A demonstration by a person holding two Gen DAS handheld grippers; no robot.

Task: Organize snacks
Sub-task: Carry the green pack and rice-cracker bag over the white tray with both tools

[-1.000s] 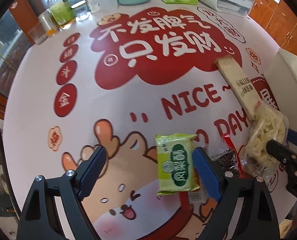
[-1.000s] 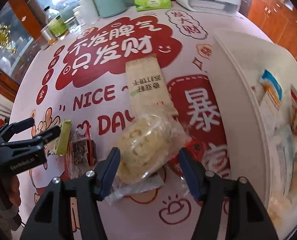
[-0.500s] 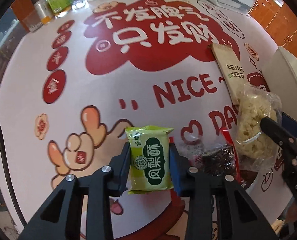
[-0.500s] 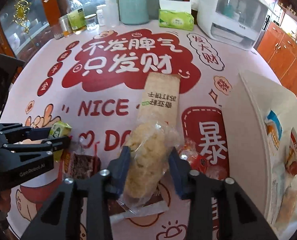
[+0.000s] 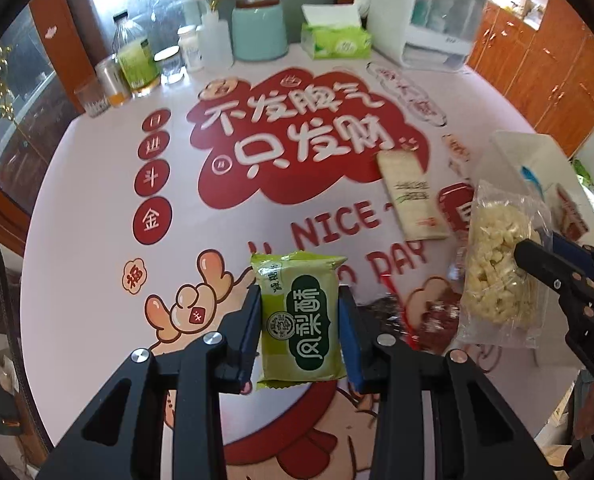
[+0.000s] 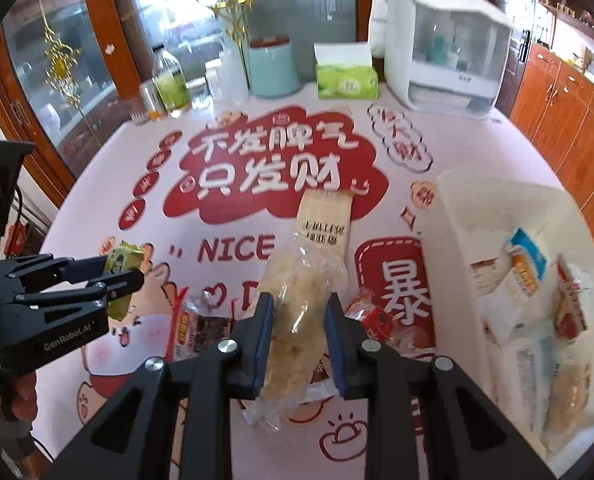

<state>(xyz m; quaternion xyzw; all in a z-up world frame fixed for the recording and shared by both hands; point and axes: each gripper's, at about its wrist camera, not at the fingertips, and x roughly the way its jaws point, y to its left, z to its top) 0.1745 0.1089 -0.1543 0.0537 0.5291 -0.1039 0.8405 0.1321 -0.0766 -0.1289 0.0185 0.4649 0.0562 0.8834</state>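
My left gripper [image 5: 300, 312] is shut on a green snack packet [image 5: 301, 316] and holds it above the table; the packet also shows in the right wrist view [image 6: 122, 268]. My right gripper [image 6: 299, 320] is shut on a clear bag of pale puffed snack [image 6: 297, 312], lifted off the table; the bag also shows in the left wrist view [image 5: 497, 272]. A white bin [image 6: 457, 216] with several snack packs stands at the right. A beige long packet [image 6: 327, 220], a dark packet [image 6: 205, 328] and a red packet [image 6: 377, 320] lie on the table.
The round table has a red and pink printed cover [image 5: 97, 208]. At its far edge stand bottles and jars [image 5: 137, 60], a teal canister [image 5: 259, 28], a green tissue box [image 5: 335, 42] and a white appliance [image 6: 441, 44]. Wooden cabinets [image 6: 569, 112] stand at the right.
Both grippers closed on their snacks and lifted them off the table: the left on the green packet, the right on the puffed snack bag. Both views now look higher across the table.
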